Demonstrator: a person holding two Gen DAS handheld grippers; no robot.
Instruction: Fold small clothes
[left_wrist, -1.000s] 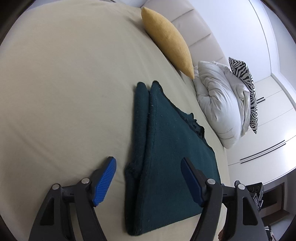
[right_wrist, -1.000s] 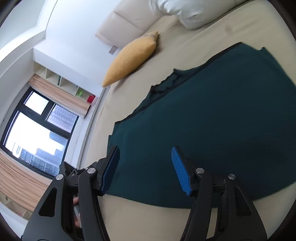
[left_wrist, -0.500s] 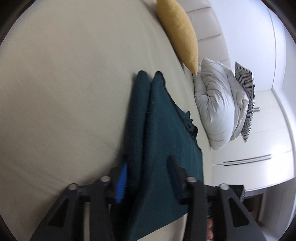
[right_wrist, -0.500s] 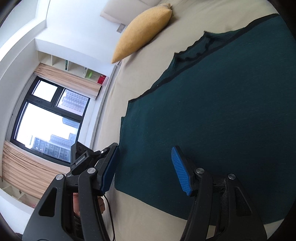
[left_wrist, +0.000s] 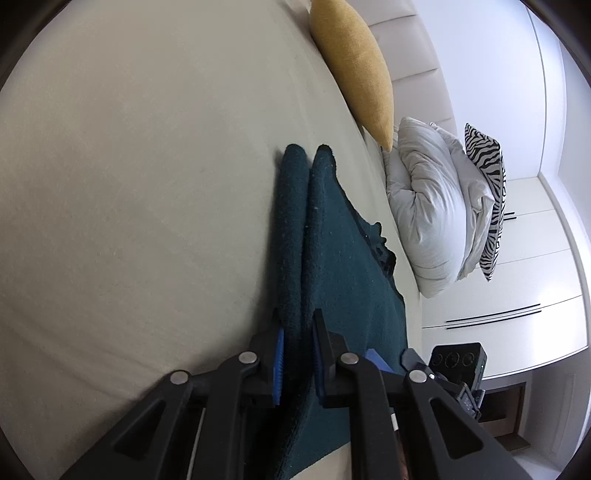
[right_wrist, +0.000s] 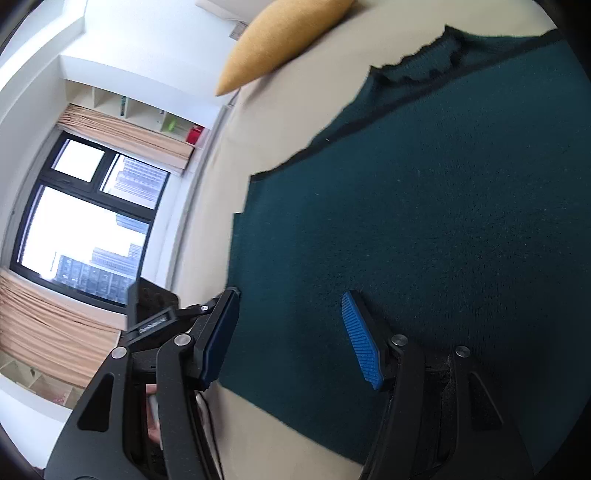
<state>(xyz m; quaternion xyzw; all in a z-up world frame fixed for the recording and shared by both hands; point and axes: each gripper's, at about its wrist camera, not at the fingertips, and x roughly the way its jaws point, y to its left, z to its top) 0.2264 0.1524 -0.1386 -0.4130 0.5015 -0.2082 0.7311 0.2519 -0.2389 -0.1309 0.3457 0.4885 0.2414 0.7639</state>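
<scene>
A dark teal knit garment (left_wrist: 332, 251) lies flat on the beige bed, with a thick folded edge along its left side. My left gripper (left_wrist: 297, 354) is shut on that folded edge near the garment's near corner. In the right wrist view the same garment (right_wrist: 424, 192) spreads wide across the sheet. My right gripper (right_wrist: 291, 332) is open, its jaws wide apart and straddling the garment's near corner, just above the cloth. The left gripper's body shows at the left of the right wrist view.
A mustard cushion (left_wrist: 354, 62) and a white pillow (left_wrist: 428, 206) with a zebra cushion (left_wrist: 487, 177) lie at the headboard. White wardrobes (left_wrist: 524, 266) stand beyond the bed. A window (right_wrist: 85, 221) and shelves are on the other side.
My left gripper moved forward onto the garment's folded edge and closed on it. My right gripper moved closer to the garment's corner and stayed open.
</scene>
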